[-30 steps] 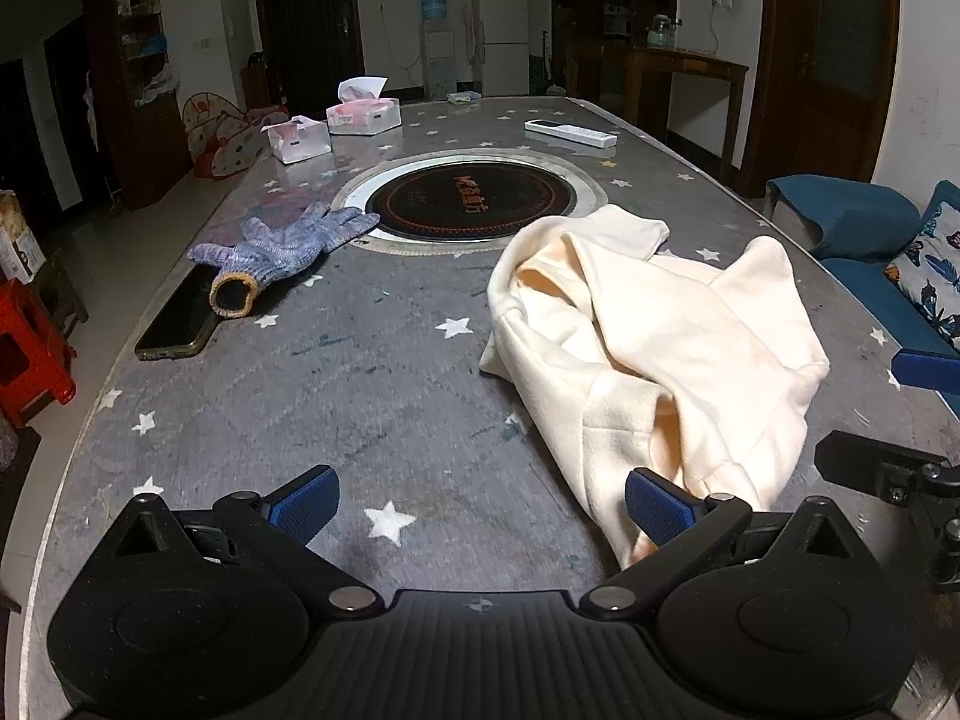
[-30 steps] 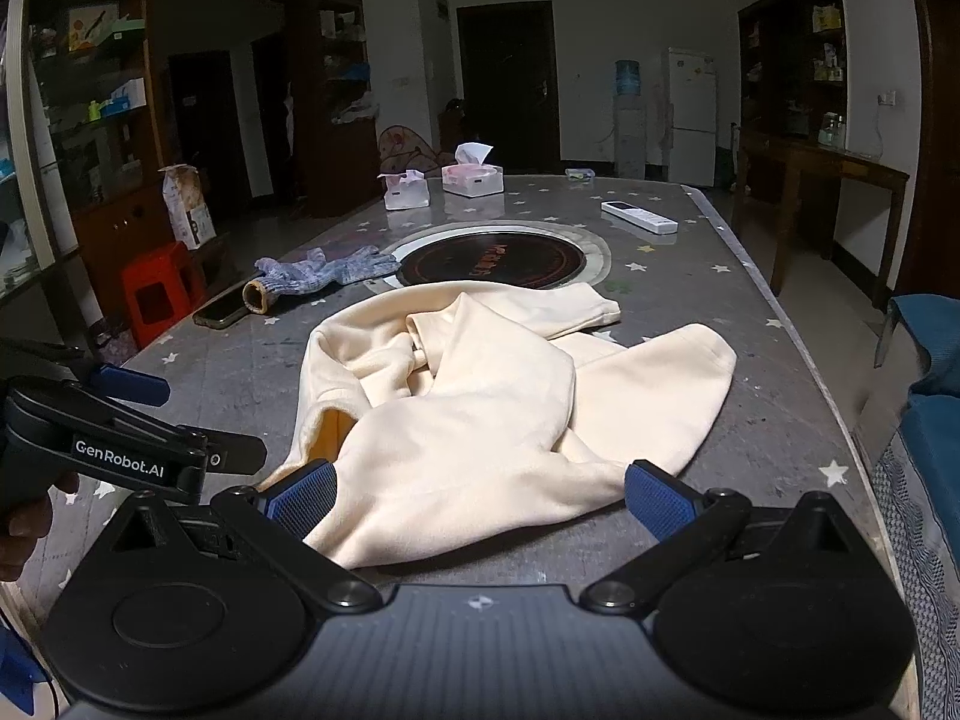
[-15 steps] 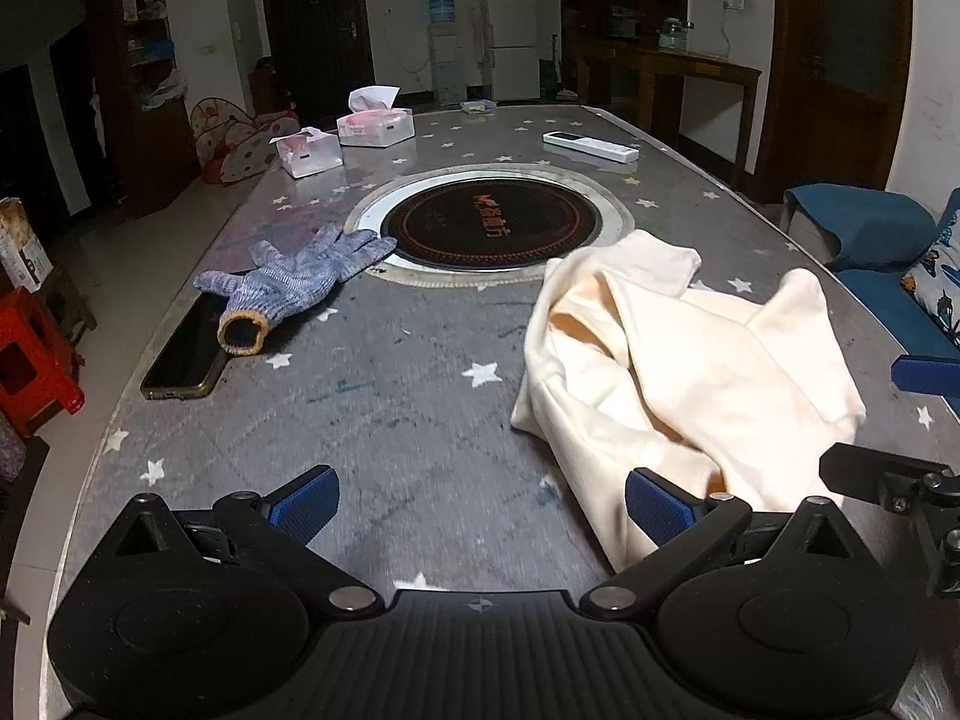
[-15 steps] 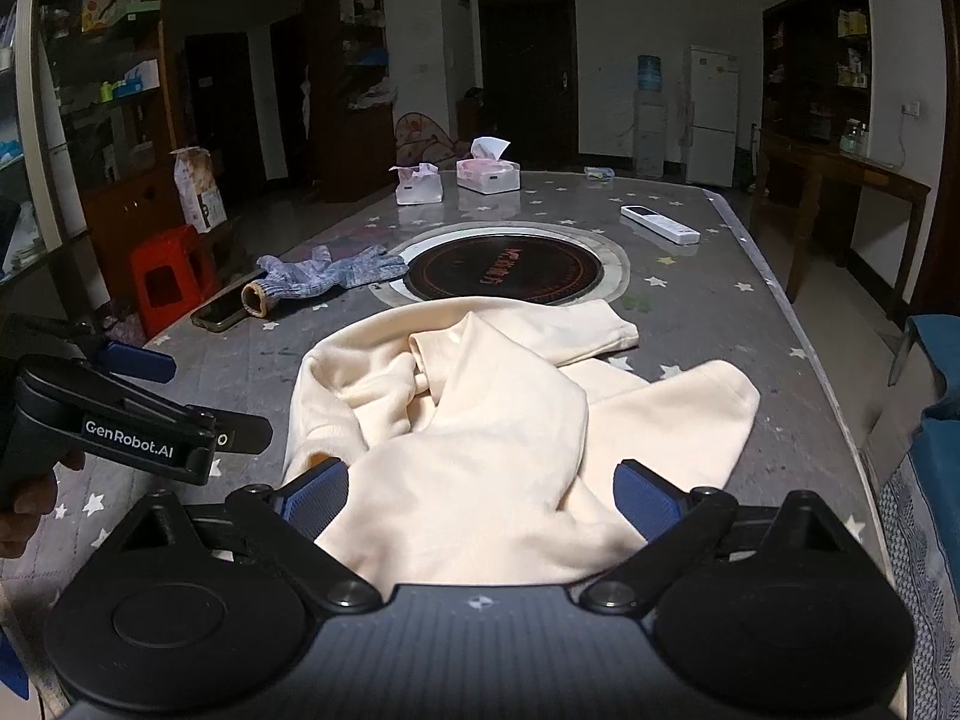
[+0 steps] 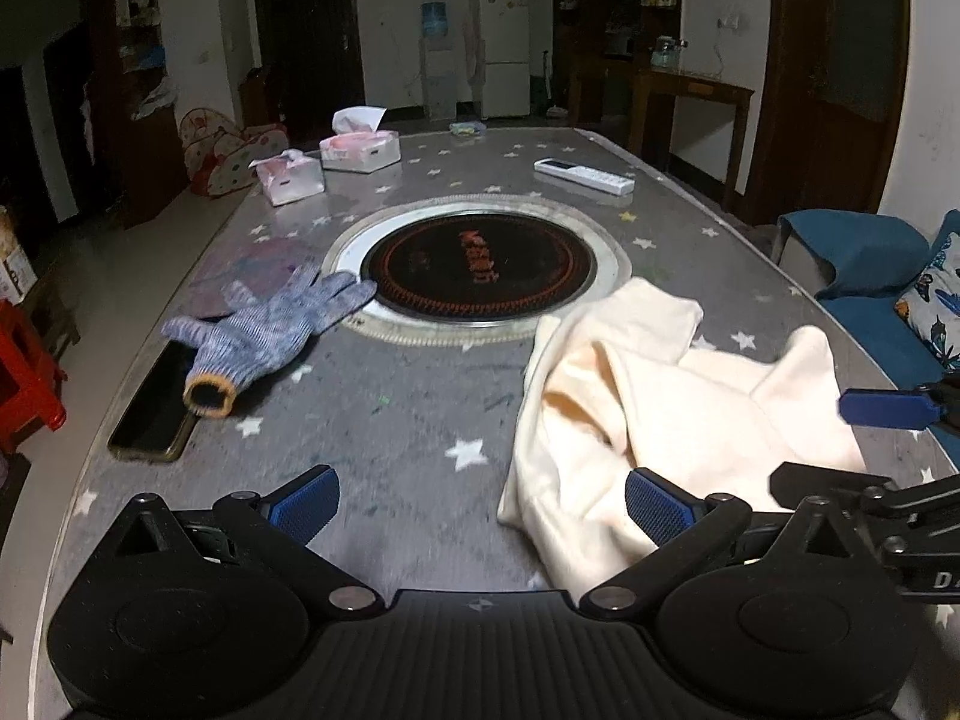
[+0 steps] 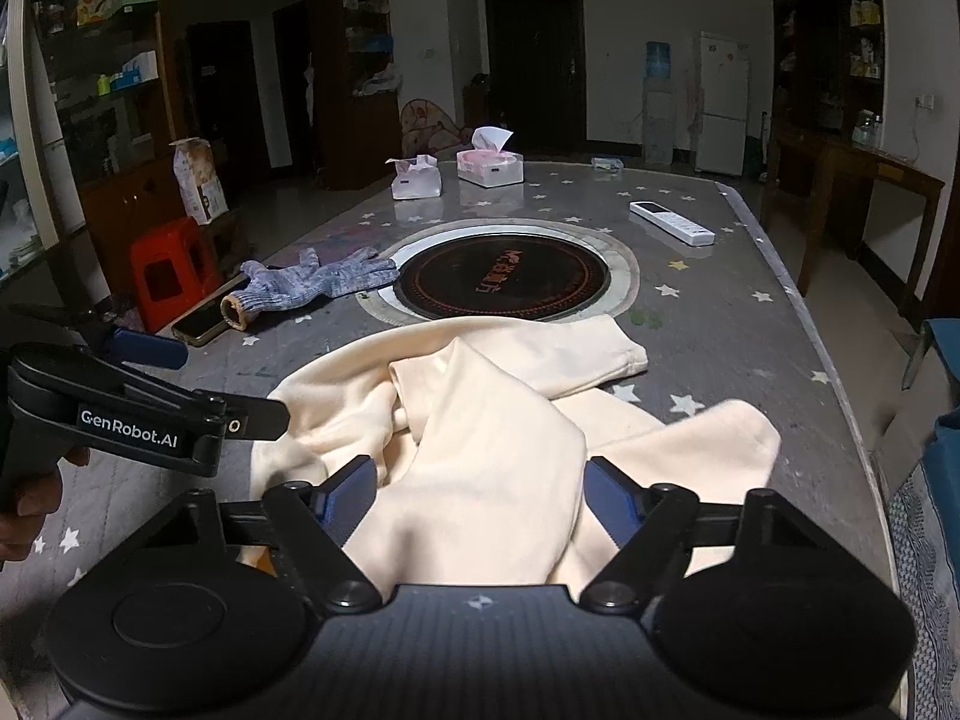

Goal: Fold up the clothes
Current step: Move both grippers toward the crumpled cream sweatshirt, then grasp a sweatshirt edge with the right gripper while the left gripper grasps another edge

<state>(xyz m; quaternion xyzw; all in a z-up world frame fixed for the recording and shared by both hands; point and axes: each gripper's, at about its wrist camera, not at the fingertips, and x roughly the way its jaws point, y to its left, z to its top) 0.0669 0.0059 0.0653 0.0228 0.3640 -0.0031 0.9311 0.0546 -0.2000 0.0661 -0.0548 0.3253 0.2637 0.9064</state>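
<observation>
A cream garment (image 6: 492, 432) lies crumpled on the near right part of the starred grey table (image 6: 708, 300). In the right wrist view my right gripper (image 6: 480, 492) is open, its jaws partly narrowed around a raised fold of the garment. My left gripper (image 5: 480, 504) is open over the bare table, with its right finger (image 5: 657, 507) over the near left edge of the garment (image 5: 678, 408). Each gripper shows in the other's view: the left gripper (image 6: 210, 381) held by a hand at the left, the right gripper (image 5: 816, 441) at the right edge.
A blue knit glove (image 5: 270, 330) and a dark phone (image 5: 153, 414) lie at the left. A round hob (image 5: 480, 264) sits in the table's middle. Two tissue boxes (image 5: 360, 150) and a remote (image 5: 582, 174) lie farther back. A red stool (image 6: 168, 264) and a blue sofa (image 5: 870, 276) flank the table.
The right gripper's jaws have narrowed and now have a fold of the garment between them. The left gripper has drifted left, so the garment sits farther right in its view.
</observation>
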